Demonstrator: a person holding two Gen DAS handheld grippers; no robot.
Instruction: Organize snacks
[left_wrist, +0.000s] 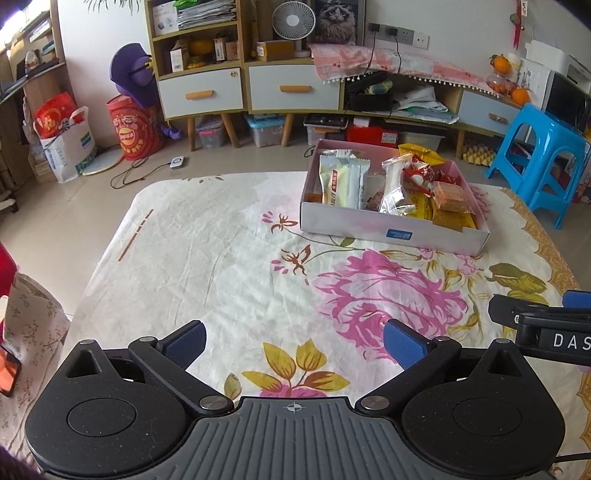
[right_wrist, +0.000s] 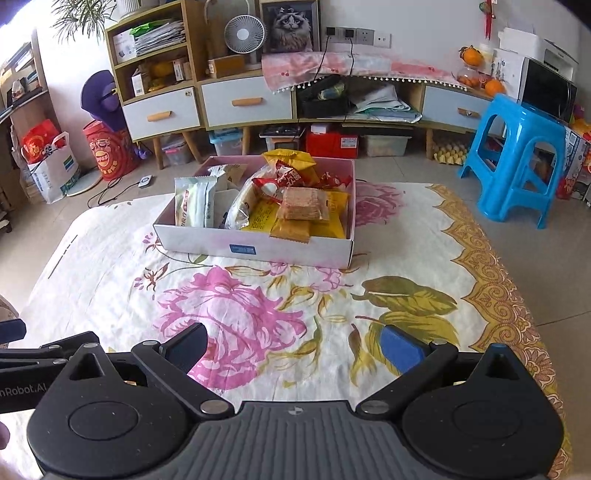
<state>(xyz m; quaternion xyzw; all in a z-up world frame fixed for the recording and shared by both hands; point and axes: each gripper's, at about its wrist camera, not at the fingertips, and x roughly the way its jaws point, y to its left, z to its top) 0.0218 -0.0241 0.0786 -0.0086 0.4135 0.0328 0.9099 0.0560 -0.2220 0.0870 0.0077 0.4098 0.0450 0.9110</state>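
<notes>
A: Where are the snacks (right_wrist: 280, 199) kept?
B: They are piled in the shallow white box (right_wrist: 255, 249) on the floral tabletop (right_wrist: 406, 258).
A: And the jaws?
B: Both the left gripper (left_wrist: 293, 341) and the right gripper (right_wrist: 295, 347) are seen spread wide, with nothing pinched.

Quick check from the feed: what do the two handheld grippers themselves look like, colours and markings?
Both match: the left gripper and right gripper have matte black linkage arms with silver pivot pins, blue ribbed finger pads, and a grey ridged base with a crosshair mark. White lettering runs along their sides.

right gripper (right_wrist: 295, 347) jaws wide, empty | snacks (right_wrist: 295, 199) in box (right_wrist: 258, 251)
</notes>
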